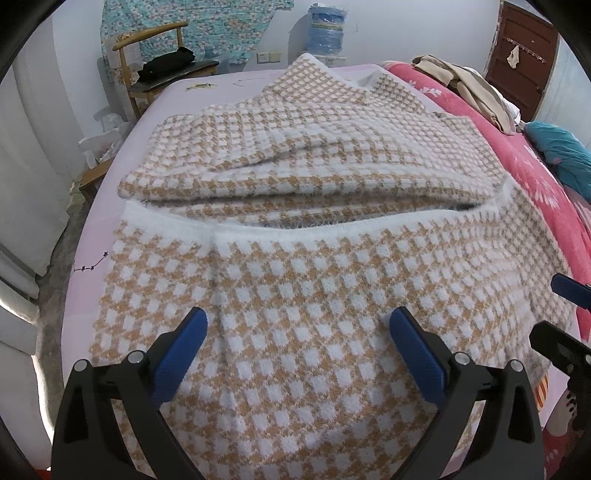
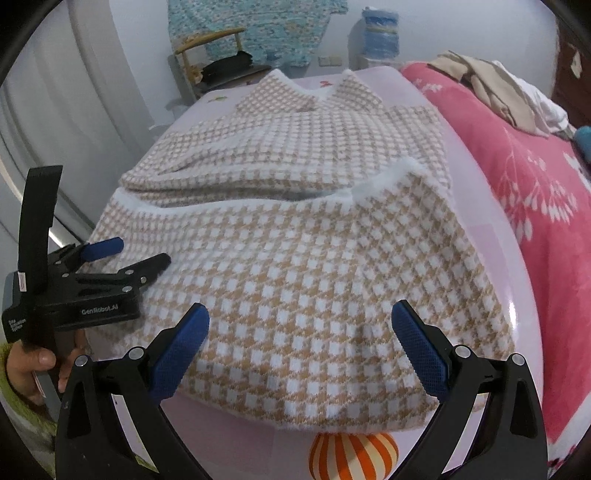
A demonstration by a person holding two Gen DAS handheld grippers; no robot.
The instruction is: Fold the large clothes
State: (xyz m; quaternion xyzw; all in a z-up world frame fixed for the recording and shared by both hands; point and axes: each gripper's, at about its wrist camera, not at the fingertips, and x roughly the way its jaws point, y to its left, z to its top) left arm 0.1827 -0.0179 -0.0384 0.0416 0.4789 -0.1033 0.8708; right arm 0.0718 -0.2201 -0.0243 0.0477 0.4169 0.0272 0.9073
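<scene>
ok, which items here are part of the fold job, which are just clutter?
Job:
- checked sweater
- left gripper, open
- right gripper, open

Lying about:
- pink blanket
- beige clothes
- wooden chair
- water jug

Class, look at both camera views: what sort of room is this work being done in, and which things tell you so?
Most likely a home bedroom. A tan-and-white checked knit garment lies on a bed with a pale pink sheet, beside a pink floral blanket; a wooden chair stands by the wall.
</scene>
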